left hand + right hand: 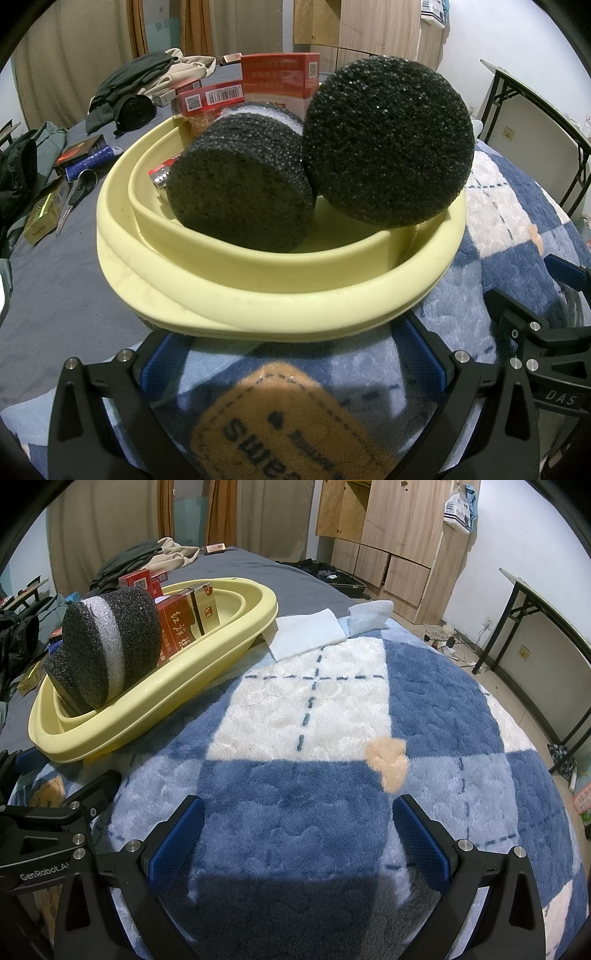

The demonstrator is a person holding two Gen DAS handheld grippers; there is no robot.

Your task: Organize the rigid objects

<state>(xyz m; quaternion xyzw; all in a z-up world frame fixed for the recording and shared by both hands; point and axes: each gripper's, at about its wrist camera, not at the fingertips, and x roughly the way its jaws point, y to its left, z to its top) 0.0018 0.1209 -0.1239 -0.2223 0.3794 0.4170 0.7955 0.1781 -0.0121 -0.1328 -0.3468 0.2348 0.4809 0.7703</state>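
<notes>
Left wrist view, nearest first: the left gripper point(291, 354) has its jaws spread wide and holds nothing. Its blue pads point(424, 350) sit just short of the near rim of the yellow basin point(280, 295), over the plush checked blanket point(498, 229). The basin lies dead ahead of this gripper, with its long axis running away from it toward the far left.

Inside the basin, two black foam blocks point(243, 184) occupy the near end; one leans on the other. Red boxes point(280, 77) stand behind them at the far end. Further items lie loose on the grey sheet to the far left, among them a yellow box point(40, 221) and a dark box point(79, 151). These appear to be the remaining items to collect.

Right wrist view: the right gripper point(295, 834) is likewise wide and empty, hovering low over bare blanket. The basin lies to its far left, well apart.

Assessment: the left gripper is the nearer one to both the basin and the loose items. Both grippers are held level, fingers pointing forward.
</notes>
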